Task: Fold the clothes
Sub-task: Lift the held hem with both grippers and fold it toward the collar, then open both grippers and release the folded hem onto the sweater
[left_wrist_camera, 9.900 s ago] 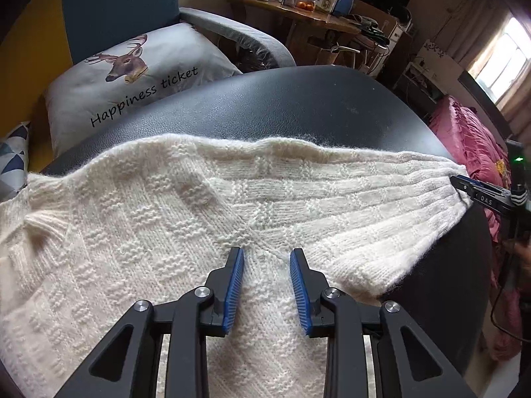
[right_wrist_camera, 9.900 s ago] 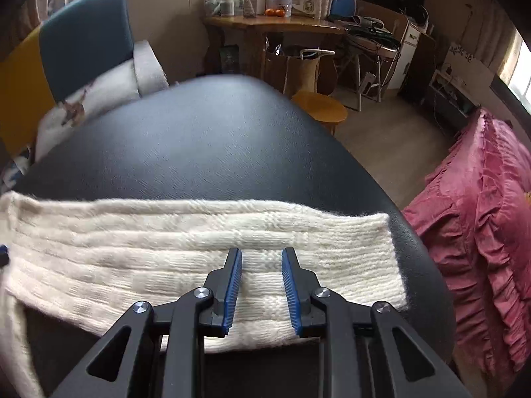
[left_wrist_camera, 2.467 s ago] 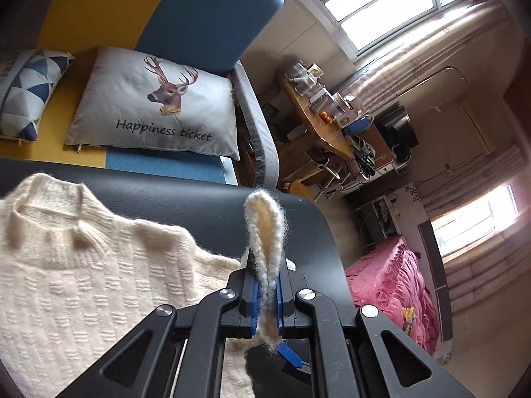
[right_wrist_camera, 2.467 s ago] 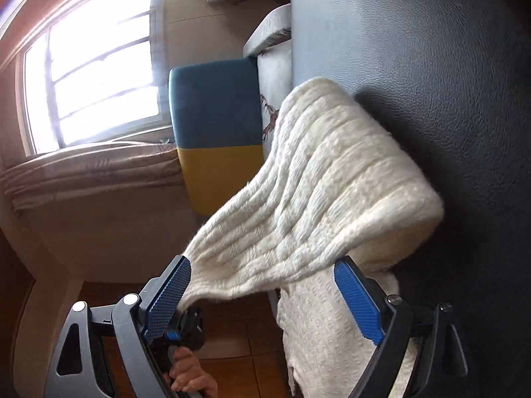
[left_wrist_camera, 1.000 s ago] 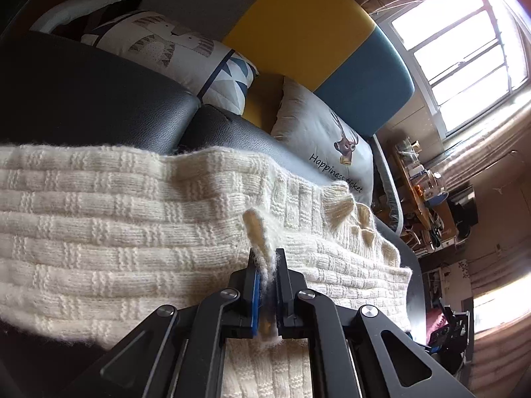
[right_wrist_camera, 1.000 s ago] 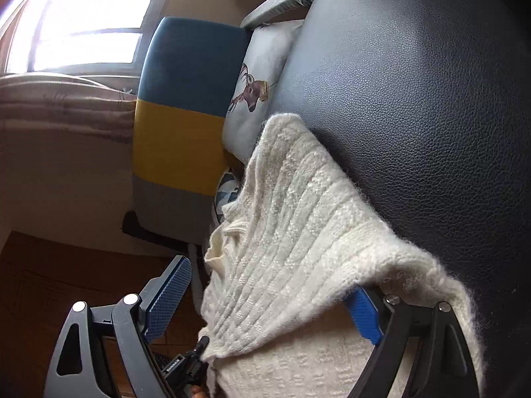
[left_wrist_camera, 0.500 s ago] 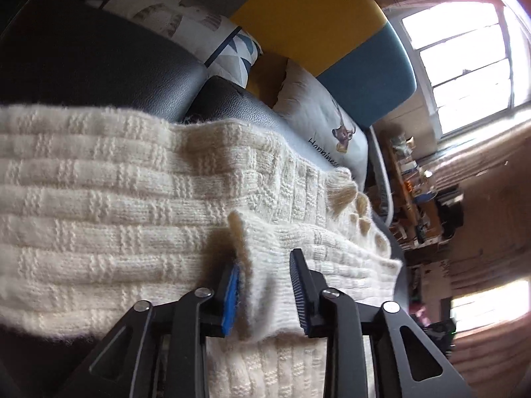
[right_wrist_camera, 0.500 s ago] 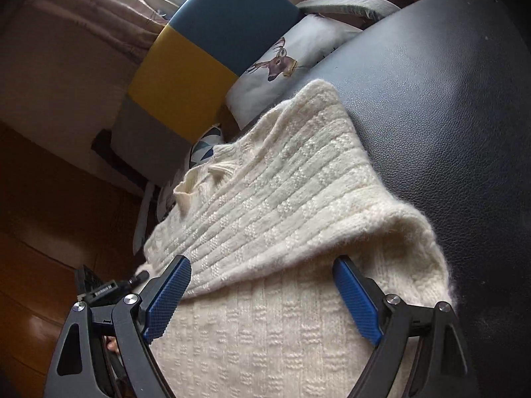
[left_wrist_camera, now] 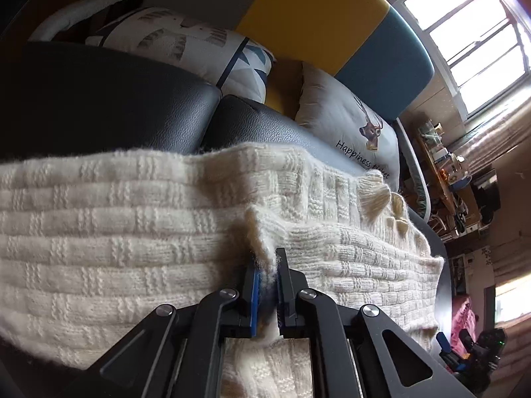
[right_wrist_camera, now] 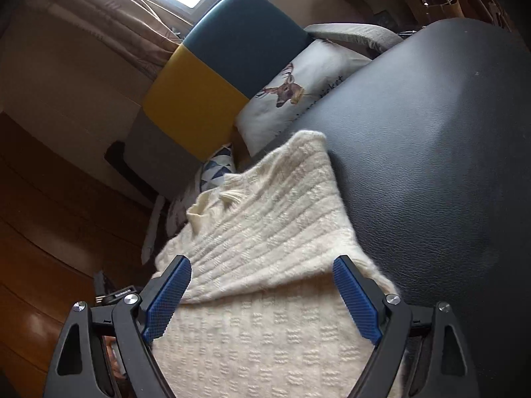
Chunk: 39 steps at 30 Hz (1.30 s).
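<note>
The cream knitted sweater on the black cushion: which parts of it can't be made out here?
- Cream knitted sweater, left wrist view: lower part cut by the frame's bottom edge and covered by the left gripper.
- Right wrist view: the sweater's near end is cut off behind the right gripper; its left edge hangs out of sight.

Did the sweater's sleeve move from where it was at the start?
Yes. The sleeve once lay stretched out across the black cushion; now it lies folded back over the sweater's body.
</note>
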Each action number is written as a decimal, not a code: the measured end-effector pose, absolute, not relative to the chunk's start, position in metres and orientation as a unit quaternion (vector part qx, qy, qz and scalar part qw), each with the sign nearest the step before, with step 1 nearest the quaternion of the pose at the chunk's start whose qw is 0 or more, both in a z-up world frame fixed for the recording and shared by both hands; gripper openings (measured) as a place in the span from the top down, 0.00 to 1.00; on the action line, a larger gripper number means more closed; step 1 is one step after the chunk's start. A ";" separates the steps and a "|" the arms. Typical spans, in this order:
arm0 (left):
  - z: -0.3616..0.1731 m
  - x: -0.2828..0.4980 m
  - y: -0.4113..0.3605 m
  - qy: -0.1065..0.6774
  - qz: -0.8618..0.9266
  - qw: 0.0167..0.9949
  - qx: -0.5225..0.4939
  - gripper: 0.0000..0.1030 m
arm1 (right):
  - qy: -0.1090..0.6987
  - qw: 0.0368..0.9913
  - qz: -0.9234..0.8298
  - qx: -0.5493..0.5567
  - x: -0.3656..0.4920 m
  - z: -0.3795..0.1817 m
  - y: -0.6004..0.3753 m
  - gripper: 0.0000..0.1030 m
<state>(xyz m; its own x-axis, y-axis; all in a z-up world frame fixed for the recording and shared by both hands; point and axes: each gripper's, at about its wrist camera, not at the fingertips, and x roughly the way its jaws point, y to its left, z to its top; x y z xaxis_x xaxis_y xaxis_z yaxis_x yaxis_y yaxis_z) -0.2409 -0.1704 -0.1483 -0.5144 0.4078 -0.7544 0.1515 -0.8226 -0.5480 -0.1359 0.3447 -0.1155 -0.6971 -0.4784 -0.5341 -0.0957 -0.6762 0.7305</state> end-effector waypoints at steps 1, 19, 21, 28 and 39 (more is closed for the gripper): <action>-0.149 -0.240 -0.173 -0.298 0.817 0.077 -0.488 0.91 | -0.391 0.121 -0.834 0.371 -0.141 -0.116 0.343 0.13; -0.097 -0.222 -0.125 -0.220 0.861 0.129 -0.441 0.67 | -0.202 0.060 -0.891 0.403 -0.209 -0.096 0.327 0.46; -0.102 -0.228 -0.103 -0.195 0.860 0.142 -0.450 0.67 | -0.200 0.063 -0.887 0.411 -0.231 -0.101 0.327 0.46; -0.142 -0.244 -0.074 -0.158 0.853 0.138 -0.477 0.67 | -0.215 0.066 -0.868 0.442 -0.264 -0.133 0.344 0.46; -0.067 -0.275 0.015 -0.157 0.822 0.336 -0.432 0.41 | -0.159 0.132 -0.877 0.433 -0.186 -0.126 0.333 0.44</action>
